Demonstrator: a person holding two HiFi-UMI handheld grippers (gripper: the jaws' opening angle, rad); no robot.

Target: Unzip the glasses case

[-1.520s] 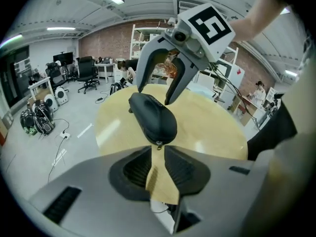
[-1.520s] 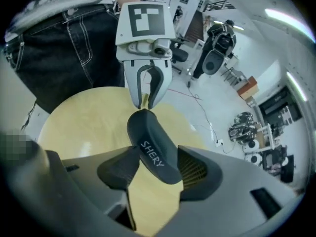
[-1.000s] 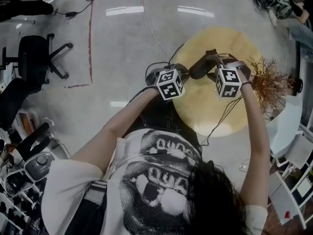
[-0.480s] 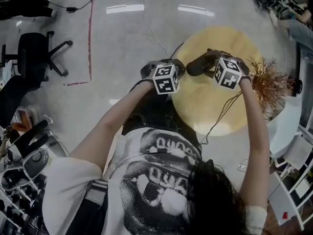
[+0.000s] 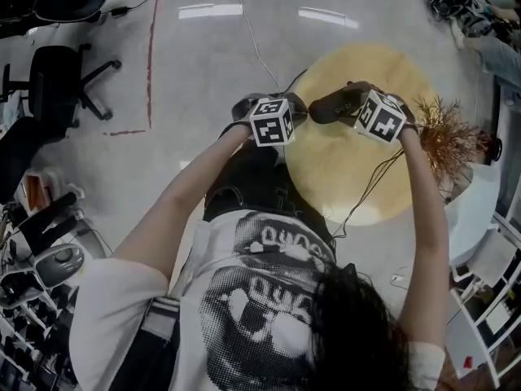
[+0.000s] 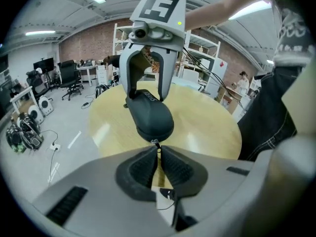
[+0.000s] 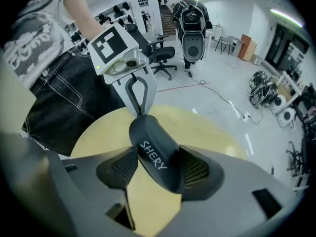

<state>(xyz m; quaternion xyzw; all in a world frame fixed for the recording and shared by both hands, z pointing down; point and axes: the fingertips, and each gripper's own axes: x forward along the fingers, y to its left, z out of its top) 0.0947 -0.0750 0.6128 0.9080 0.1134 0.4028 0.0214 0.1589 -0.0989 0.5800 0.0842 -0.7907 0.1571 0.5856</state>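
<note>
A black zipped glasses case [image 7: 155, 157] with white lettering is held in the air over the round wooden table [image 5: 358, 177]. My right gripper [image 7: 157, 169] is shut on the case's body, its pads pressing both long sides. My left gripper [image 6: 158, 158] is shut on the small zipper pull [image 6: 157, 144] at the case's near end. In the head view the case [image 5: 335, 104] spans between the two marker cubes. The zipper line itself is hard to make out.
A dry branch plant [image 5: 444, 137] stands at the table's right edge. Cables [image 5: 370, 186] hang from the grippers across the table. An office chair [image 5: 61, 88] is on the floor at the left, and shelving [image 5: 496, 259] is at the right.
Both grippers and the case have shifted slightly up the head view. The right gripper has rolled, tilting the case. Both grips are unchanged.
</note>
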